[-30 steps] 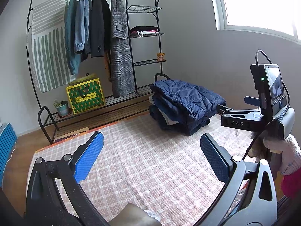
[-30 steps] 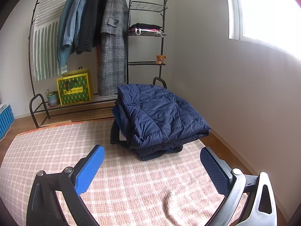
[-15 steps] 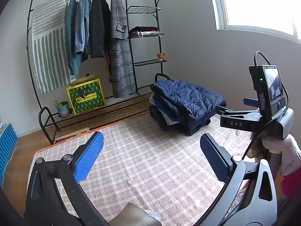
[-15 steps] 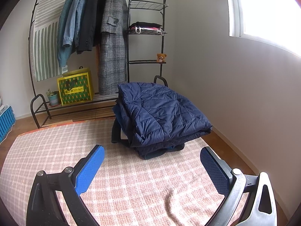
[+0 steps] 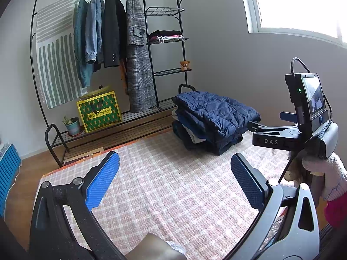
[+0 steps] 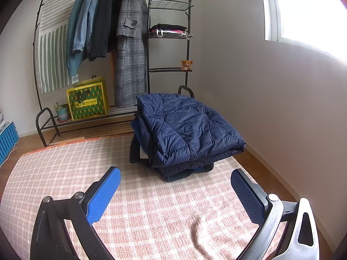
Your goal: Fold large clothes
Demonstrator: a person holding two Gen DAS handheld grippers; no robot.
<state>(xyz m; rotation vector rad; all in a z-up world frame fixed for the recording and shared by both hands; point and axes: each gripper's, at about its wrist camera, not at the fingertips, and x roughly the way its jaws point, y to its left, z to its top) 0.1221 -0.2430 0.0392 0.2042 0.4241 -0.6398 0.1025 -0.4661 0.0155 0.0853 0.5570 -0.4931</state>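
I hold my left hand-held gripper (image 5: 173,178) and my right hand-held gripper (image 6: 175,189) above the pink-and-white checked woven rug (image 6: 151,205), both with jaws spread apart and gripping nothing. The folded navy quilted jacket (image 6: 186,127) tops a stack of folded garments at the rug's far edge, near the grey wall (image 6: 271,97). Risk: the stack looks uneven, so a careless nudge could tip it. The raised wrinkle in the rug (image 6: 201,227) could drag under any garment spread there.
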